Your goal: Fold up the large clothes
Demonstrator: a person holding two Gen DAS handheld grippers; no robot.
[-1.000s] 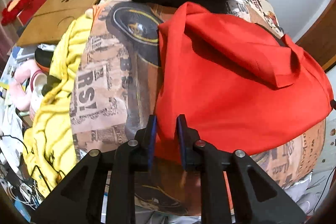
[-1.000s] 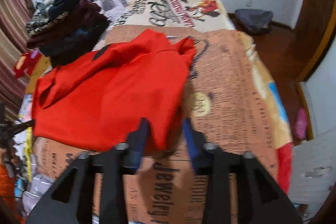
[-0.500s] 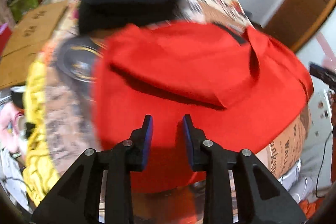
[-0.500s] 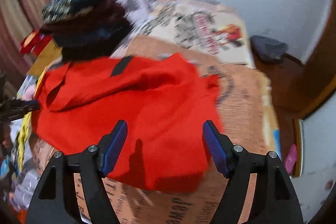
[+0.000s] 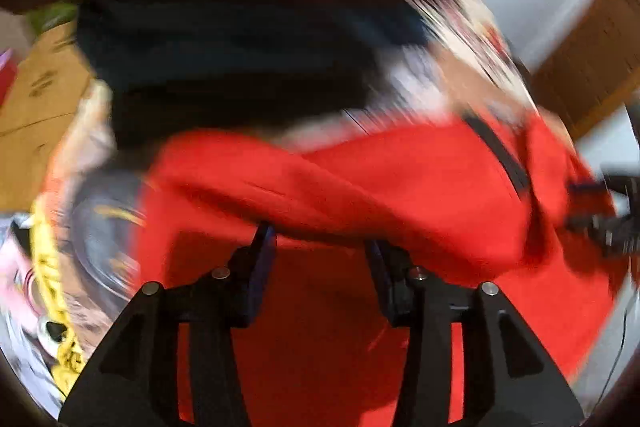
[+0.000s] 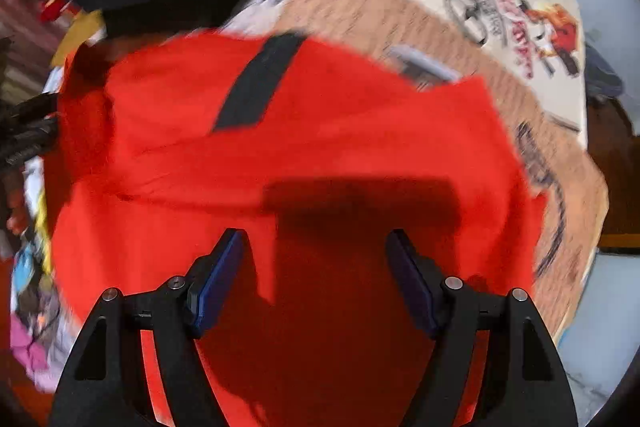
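Red lettering on the printed bedspread [image 6: 420, 7], up by a small cartoon figure at the far right corner in the right wrist view; too smeared by blur to read. Black scrawled print beside it, likewise illegible. No brand or label legible on the garment.

Red garment [image 6: 340, 147] spread across the bedspread, partly folded: one layer doubled over the rest, its folded edge running side to side as a soft ridge [image 5: 320, 187] in the left wrist view. Plain bright red cloth (no pattern), broken only by one black strip [image 6: 260, 83] near the far edge. Far right corner squared off, with a small grey-blue patch of the print showing just beyond it.

Left gripper [image 5: 320, 239] pointing down over the near part of the garment, jaws opening, blue pads apart, nothing pinched between them; red cloth below only. Right gripper [image 6: 316, 247] above the near middle of the garment, jaws standing wide, gripping nothing, casting a dark shadow on the cloth ahead.

Pile of dark clothes [image 5: 240, 47], maroon over navy and black, just past the garment's far edge. Yellow cloth [image 5: 48, 267] along the bed's left side. Brown cardboard [image 5: 36, 107] beyond that.
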